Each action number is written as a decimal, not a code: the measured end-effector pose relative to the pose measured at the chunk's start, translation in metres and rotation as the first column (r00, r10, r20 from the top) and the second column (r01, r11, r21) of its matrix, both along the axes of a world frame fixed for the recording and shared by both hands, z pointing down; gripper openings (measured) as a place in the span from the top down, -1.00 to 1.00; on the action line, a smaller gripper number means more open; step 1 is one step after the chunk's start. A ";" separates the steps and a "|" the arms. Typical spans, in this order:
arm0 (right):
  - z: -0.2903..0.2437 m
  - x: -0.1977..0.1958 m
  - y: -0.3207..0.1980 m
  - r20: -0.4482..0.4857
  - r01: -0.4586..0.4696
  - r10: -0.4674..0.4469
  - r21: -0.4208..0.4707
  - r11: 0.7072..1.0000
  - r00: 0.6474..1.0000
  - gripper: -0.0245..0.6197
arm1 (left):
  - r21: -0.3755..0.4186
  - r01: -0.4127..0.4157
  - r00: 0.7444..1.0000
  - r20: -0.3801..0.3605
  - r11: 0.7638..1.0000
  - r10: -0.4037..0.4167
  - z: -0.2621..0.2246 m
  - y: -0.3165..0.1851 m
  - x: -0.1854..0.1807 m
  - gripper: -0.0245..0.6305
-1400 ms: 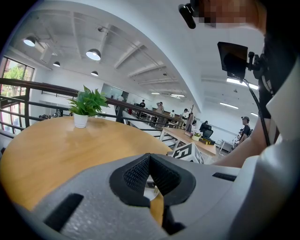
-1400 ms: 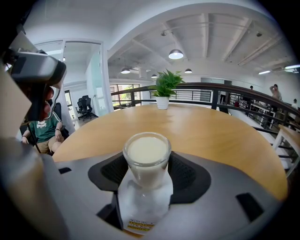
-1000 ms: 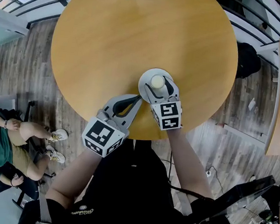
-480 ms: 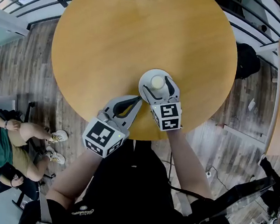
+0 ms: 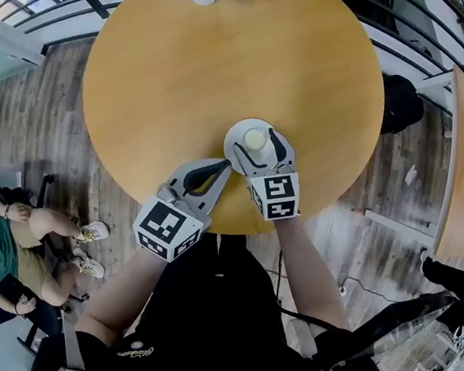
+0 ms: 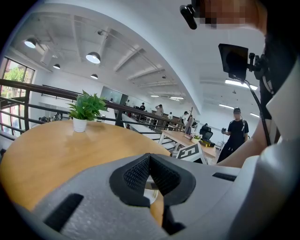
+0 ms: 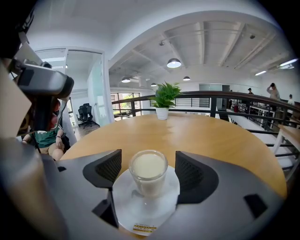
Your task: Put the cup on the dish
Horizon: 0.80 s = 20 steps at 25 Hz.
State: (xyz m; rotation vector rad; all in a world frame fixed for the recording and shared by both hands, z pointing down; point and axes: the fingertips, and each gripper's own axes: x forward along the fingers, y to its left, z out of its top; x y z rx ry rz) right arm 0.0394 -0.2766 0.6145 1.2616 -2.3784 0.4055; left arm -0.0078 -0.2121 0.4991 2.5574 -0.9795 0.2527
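- At the near edge of the tabletop (image 5: 230, 63), my right tool (image 7: 149, 168) has just been opening. Its jaws stand spread, with the cup (image 7: 148, 174) between them and a gap on each side.
- The cup stands upright in the middle of the white dish (image 7: 129, 204), so I judge the placing done. Only backing the tool away remains.
- The cup holds a pale, milky liquid almost to its rim, and the dish carries nothing else.
- My left tool (image 6: 150, 174) is pressed together on nothing, just beside the dish.

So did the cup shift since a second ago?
No. The cup still stands mid-dish, same as before; only the head view itself drifted slightly.
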 end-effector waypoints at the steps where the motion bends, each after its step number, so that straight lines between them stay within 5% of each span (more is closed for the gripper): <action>1: -0.005 0.000 0.001 0.002 0.001 -0.001 0.010 1.000 1.000 -0.18 | 0.005 0.000 1.000 -0.001 1.000 0.000 -0.002 0.001 0.000 0.95; 15: -0.118 0.028 0.007 0.062 -0.085 0.074 0.212 0.974 0.995 0.52 | 0.125 0.005 1.000 -0.017 0.992 -0.003 -0.061 -0.008 0.003 0.95; 20: -0.168 0.036 0.017 0.106 -0.097 0.070 0.275 0.957 0.992 0.60 | 0.175 0.025 0.999 -0.029 0.984 -0.021 -0.087 -0.011 0.000 0.95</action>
